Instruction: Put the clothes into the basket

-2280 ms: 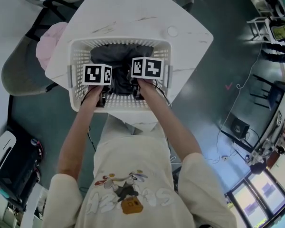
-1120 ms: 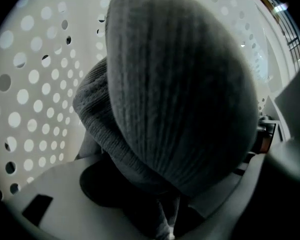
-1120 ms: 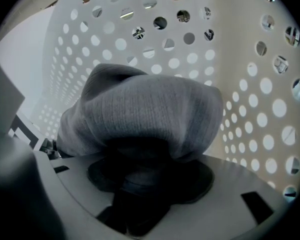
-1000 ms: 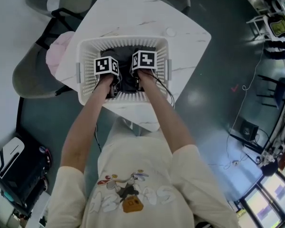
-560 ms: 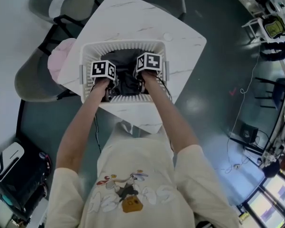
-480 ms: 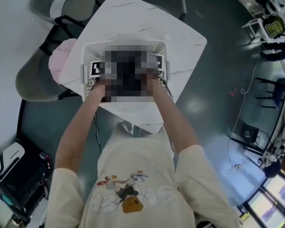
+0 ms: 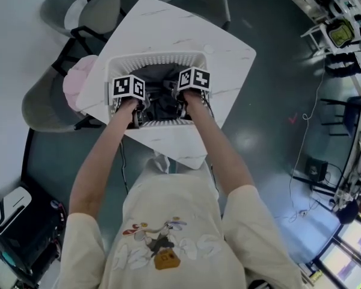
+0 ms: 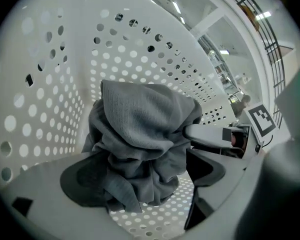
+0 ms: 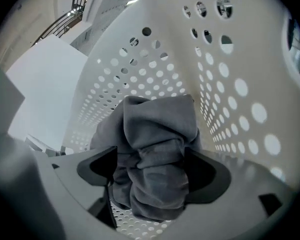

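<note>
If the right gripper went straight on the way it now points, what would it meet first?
The grey garment bunched between its jaws; behind that, probably the white basket and its perforated wall.

Head view: the left claw (image 7: 136,115) and right claw (image 7: 182,108) bury their tips under the marker cubes (image 7: 128,88). The grey garment (image 7: 162,99) shows as only a sliver between them. A pink bundle (image 7: 74,83) slips half under the counter (image 7: 168,29) edge. The small round thing (image 7: 208,49) is too tiny to name.
</note>
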The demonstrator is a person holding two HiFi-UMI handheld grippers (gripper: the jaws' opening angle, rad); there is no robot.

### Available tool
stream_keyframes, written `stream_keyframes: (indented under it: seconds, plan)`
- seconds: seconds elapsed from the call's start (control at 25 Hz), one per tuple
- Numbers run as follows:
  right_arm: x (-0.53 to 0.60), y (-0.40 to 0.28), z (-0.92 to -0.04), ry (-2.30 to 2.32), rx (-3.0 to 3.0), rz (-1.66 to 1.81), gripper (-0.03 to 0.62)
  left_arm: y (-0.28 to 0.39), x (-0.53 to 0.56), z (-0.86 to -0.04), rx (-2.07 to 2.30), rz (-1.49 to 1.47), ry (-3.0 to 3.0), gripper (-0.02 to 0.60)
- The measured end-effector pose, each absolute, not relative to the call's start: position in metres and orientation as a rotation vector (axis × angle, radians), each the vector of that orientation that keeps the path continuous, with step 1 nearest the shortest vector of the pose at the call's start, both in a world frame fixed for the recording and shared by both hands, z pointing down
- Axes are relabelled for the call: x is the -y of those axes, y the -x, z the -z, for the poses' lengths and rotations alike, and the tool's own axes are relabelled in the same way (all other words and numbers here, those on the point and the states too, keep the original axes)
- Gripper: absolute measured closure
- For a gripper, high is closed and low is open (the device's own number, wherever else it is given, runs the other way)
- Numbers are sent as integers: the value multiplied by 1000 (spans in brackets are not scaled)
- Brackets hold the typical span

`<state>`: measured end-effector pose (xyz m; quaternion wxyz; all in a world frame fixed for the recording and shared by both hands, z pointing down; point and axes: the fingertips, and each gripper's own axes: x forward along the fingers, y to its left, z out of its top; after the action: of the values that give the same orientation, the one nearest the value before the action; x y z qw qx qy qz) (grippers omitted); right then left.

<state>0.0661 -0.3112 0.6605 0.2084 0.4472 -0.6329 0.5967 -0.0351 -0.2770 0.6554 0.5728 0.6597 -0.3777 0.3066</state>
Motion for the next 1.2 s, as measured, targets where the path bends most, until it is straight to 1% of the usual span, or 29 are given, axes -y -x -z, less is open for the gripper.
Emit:
stream_keyframes:
  seconds: [0.36,0.84,0.88,0.92,1.04,1.12,1.2]
  plan:
    - [307,-67,-636,-1293,1789,-1687,195,37,278,-628,955,-702,-1602,112]
    - [289,-55,-599,-1308,1858,-1663,198,26,263,-589,921,-723,-1759,121]
    - [288,-54,-595,-1312,1865,-1656,198,27,262,-588,925,-719,-1763,128]
    - [287,-53,-591,-1315,1871,-1651,198,29,262,-586,933,-716,-1767,149]
    - [284,-49,-581,-1321,1898,-1635,199,37,260,-579,972,-696,-1768,259]
    - [280,-48,-576,-1325,1916,-1623,200,39,257,-575,980,-683,-1767,301]
    - [278,-46,-573,-1327,1929,-1604,206,39,255,-571,975,-680,-1771,328]
